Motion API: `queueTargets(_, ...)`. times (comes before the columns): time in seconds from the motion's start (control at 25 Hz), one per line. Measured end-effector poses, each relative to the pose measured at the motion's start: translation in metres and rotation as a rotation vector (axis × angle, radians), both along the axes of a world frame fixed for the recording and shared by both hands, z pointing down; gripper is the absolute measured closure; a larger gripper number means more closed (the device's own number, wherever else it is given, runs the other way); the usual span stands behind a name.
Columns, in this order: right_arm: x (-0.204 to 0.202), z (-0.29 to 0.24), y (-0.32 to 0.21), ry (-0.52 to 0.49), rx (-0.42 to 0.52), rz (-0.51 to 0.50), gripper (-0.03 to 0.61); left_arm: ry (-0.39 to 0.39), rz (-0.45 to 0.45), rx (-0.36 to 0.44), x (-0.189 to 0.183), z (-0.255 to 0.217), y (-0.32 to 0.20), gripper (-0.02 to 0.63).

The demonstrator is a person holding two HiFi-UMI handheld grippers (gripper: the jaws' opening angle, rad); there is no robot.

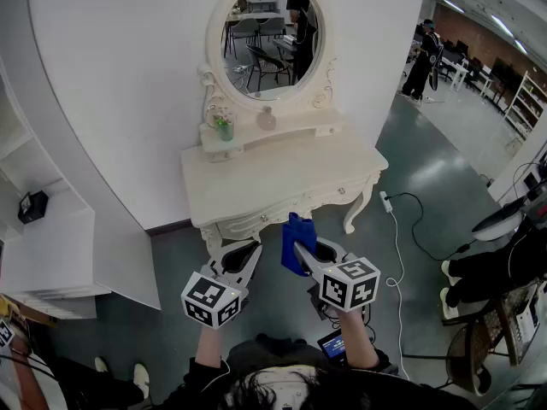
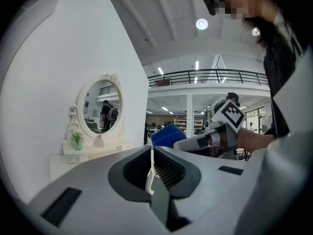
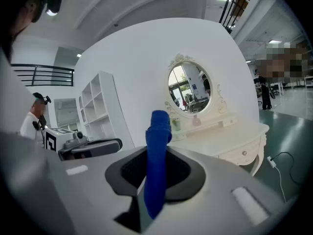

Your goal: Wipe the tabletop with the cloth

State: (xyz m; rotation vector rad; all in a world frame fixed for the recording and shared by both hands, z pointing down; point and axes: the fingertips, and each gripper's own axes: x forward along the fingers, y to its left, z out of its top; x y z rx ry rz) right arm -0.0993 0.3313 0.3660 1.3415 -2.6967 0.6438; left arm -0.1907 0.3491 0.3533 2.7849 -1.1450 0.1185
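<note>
A folded blue cloth (image 1: 296,243) stands up between the jaws of my right gripper (image 1: 301,252), which is shut on it; in the right gripper view the blue cloth (image 3: 157,155) rises out of the jaws. My left gripper (image 1: 243,254) is shut with nothing in it, its jaws (image 2: 152,168) almost touching. Both grippers hang in the air just in front of the cream dressing table (image 1: 282,178), short of its front edge. The tabletop (image 3: 230,138) lies ahead and to the right in the right gripper view.
An oval mirror (image 1: 267,37) stands at the back of the table above a raised shelf (image 1: 273,131) holding a small green plant (image 1: 223,127) and a pink bottle (image 1: 267,120). White shelving (image 1: 43,229) is at left. A power strip and cable (image 1: 393,212) lie on the floor at right.
</note>
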Motion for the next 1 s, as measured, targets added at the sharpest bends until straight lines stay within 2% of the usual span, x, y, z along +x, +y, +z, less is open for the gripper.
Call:
queueTargets(0.32, -0.021, 0.000, -0.007, -0.009, 0.015, 0.008, 0.499, 0.015, 0.010, 0.004, -0.016, 0.002, 0.004, 0.617)
queueTargets(0.48, -0.025, 0.006, -0.007, 0.003, 0.004, 0.009, 0.499, 0.020, 0.013, -0.022, -0.021, 0.013, 0.003, 0.617)
queueTargets(0.8, -0.003, 0.021, -0.014, 0.027, -0.026, 0.055, 0.499, 0.023, 0.071, -0.067, -0.001, 0.029, -0.004, 0.617)
queueTargets(1.0, 0.018, 0.031, -0.033, 0.036, -0.042, 0.068, 0.499, 0.018, 0.078, -0.085, 0.016, 0.036, -0.023, 0.617)
